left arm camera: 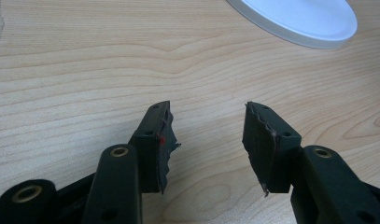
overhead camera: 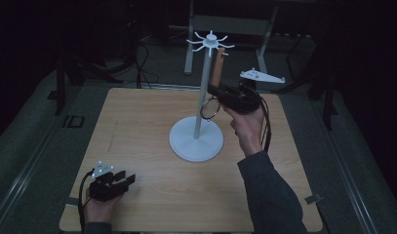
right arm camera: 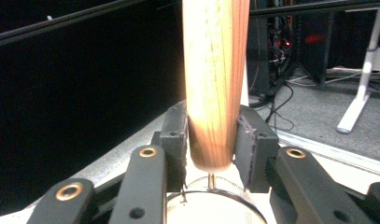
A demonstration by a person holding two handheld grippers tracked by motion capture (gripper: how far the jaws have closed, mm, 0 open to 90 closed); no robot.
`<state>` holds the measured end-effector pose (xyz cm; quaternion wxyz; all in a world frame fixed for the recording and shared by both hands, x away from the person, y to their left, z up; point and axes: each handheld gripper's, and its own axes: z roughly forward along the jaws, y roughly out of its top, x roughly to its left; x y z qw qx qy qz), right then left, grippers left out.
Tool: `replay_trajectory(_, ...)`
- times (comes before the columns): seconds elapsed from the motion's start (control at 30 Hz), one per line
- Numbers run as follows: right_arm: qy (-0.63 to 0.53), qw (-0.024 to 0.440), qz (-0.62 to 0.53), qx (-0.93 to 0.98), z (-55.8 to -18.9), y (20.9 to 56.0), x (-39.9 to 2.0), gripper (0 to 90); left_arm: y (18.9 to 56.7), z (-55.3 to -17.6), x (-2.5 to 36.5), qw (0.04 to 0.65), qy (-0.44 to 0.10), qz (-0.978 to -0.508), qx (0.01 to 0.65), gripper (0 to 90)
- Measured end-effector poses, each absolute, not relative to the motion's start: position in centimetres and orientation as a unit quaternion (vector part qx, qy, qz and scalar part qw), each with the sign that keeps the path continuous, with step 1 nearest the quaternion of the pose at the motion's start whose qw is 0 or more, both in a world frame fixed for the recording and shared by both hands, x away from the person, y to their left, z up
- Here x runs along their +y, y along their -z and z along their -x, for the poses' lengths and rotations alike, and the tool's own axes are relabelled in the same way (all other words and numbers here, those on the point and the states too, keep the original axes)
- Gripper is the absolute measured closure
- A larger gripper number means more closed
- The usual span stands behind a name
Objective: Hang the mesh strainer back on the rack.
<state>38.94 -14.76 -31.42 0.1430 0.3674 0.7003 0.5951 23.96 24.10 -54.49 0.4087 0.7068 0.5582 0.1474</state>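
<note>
Right gripper [right arm camera: 211, 140] clamped, jaws narrowly apart, around the lower end of a light wooden-handled wire strainer [right arm camera: 214, 79] hanging beside the white hook stand [overhead camera: 202, 105]. Left gripper [left arm camera: 206, 140] wide apart, empty, low over the pale wooden table [overhead camera: 137, 141]. Dark room beyond, cables on grey floor.

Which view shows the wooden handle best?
The right gripper view: the handle stands large and upright between the right hand-held gripper jaws. The high view shows it small and dim beside the stand; the left gripper view shows table.
</note>
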Motion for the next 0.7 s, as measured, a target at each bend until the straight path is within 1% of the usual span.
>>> replay_trajectory(0.17,-0.589,0.155,-0.371,0.701,-38.8,31.6,-15.0,59.3,54.5,-24.0,24.1,0.408,-0.147,-0.708,0.558,52.6)
replay_trajectory(0.33,-0.569,0.187,-0.366,0.712,-38.1,31.6,-15.0,55.1,54.5,-24.0,24.1,0.407,-0.147,-0.708,0.558,52.6)
replay_trajectory(0.53,-0.541,0.215,-0.361,0.728,-37.5,31.6,-15.1,52.4,54.5,-24.0,24.1,0.407,-0.147,-0.708,0.558,52.6)
replay_trajectory(0.7,-0.523,0.229,-0.355,0.740,-37.0,31.4,-15.2,50.2,54.5,-24.0,24.0,0.407,-0.147,-0.708,0.558,52.5)
